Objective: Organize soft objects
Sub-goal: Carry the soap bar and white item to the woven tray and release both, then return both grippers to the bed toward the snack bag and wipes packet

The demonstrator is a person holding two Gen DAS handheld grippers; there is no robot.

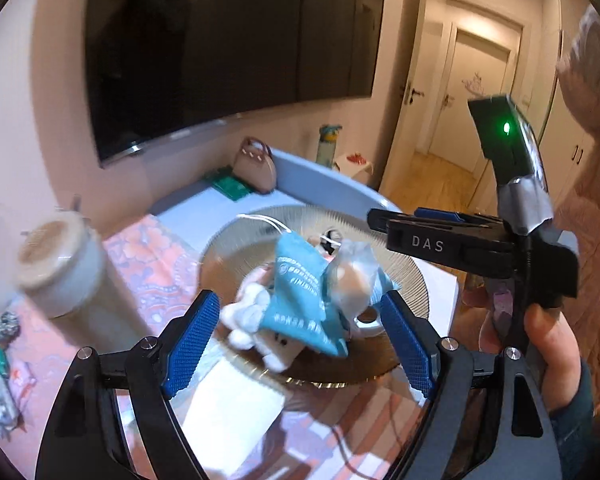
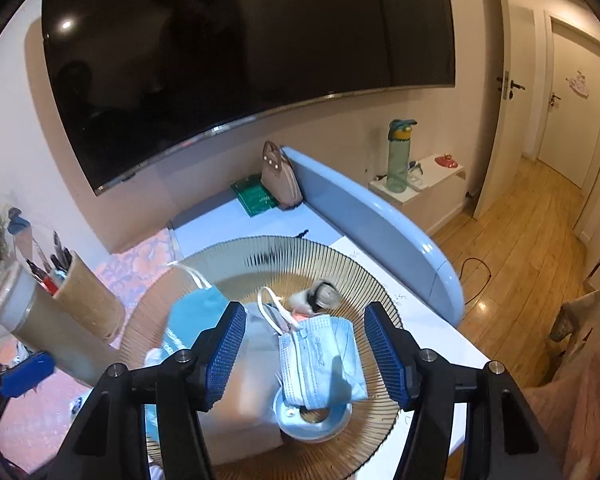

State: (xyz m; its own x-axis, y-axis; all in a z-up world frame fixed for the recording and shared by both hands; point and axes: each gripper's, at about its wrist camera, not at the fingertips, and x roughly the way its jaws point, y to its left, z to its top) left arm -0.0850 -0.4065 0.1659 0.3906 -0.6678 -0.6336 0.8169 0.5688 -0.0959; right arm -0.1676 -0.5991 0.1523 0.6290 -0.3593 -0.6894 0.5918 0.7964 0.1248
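Note:
A round ribbed gold plate holds a pile of soft things. In the left wrist view I see a teal printed pouch, a white fluffy plush and a clear bag with something orange. In the right wrist view a folded light blue face mask lies over a white tape roll, with a teal packet to its left and a small black-and-white plush behind. My left gripper is open just above the pile. My right gripper is open around the mask; it also shows in the left wrist view.
A tall cream canister and a pen holder stand left of the plate on a floral cloth. A pink handbag, a green book and a water bottle are at the back. A large TV hangs on the wall.

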